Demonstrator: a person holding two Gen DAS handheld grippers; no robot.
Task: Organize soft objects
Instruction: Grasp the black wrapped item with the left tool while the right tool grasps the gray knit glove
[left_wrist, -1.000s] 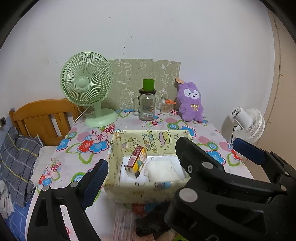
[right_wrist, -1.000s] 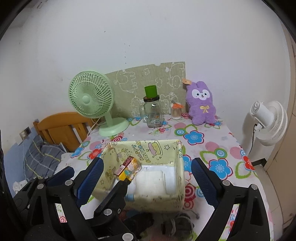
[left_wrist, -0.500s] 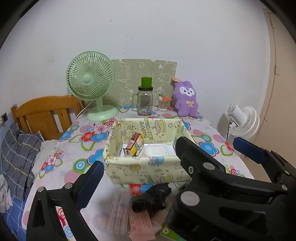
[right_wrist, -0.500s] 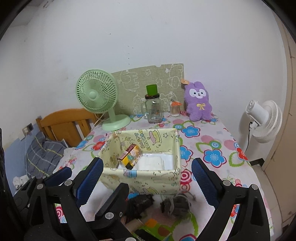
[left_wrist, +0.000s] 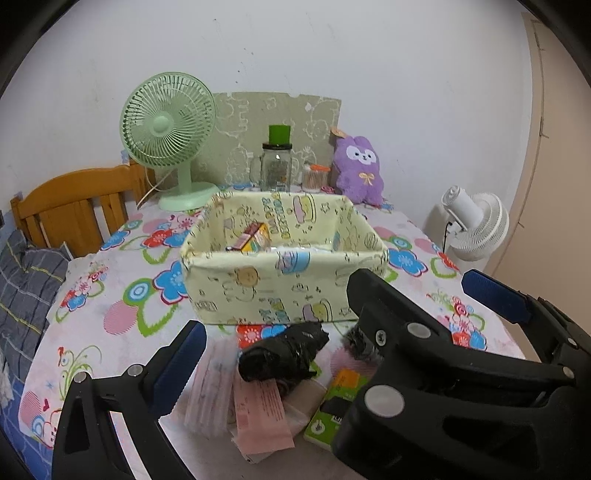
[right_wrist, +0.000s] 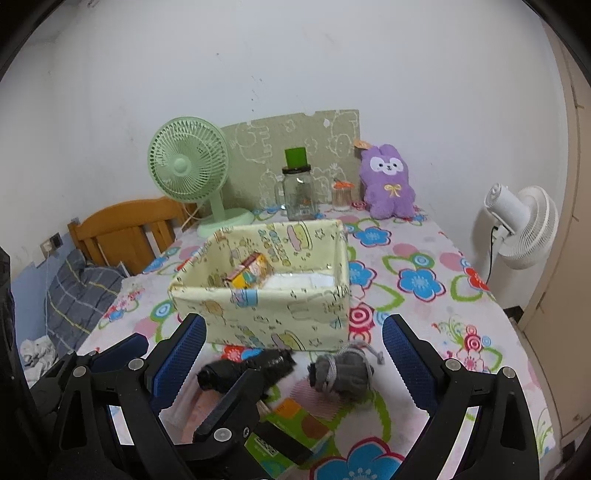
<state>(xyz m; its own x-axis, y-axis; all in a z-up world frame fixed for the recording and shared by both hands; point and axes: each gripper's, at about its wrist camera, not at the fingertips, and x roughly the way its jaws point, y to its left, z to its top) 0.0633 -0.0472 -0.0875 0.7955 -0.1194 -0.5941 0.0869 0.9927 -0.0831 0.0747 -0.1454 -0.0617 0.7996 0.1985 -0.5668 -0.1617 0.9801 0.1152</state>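
– Black bundle (left_wrist: 282, 354): where, measured against the fabric box (left_wrist: 258, 295)?
– Lying on the flowered tablecloth just in front of the box's near wall, about mid-wall. Touching that wall or a little clear of it: hard to tell from these angles.
– And the grey bundle (right_wrist: 341, 373)?
– Also in front of the near wall, toward the box's right-hand corner. Rolled up, wound with a pale cord. Mostly hidden in the left wrist view.
– Anything else on that side?
– Pink packets (left_wrist: 258, 406) and a green-and-orange packet (left_wrist: 332, 402), farther out from the box than both bundles, lying flat and partly overlapped.
– Inside the box?
– Small colourful carton (left_wrist: 255, 238), tilted, left of the box's middle. White pack (right_wrist: 295, 282), flat on the box floor toward its right side.
– Beyond the box?
– Purple plush (left_wrist: 358, 170), upright past the far right corner, backed against the wall.
– Left gripper (left_wrist: 334, 321)?
– Spread about as wide as possible, at the jaws just now opening further. Nothing clamped, both blue pads bare. Poised above the tablecloth short of the box's near wall, with the black bundle showing in the gap, untouched.
– Right gripper (right_wrist: 293, 347)?
– Gaping too, gripping nothing. Hovering on the same near side of the box, with the grey bundle showing in the gap, clear of both pads.
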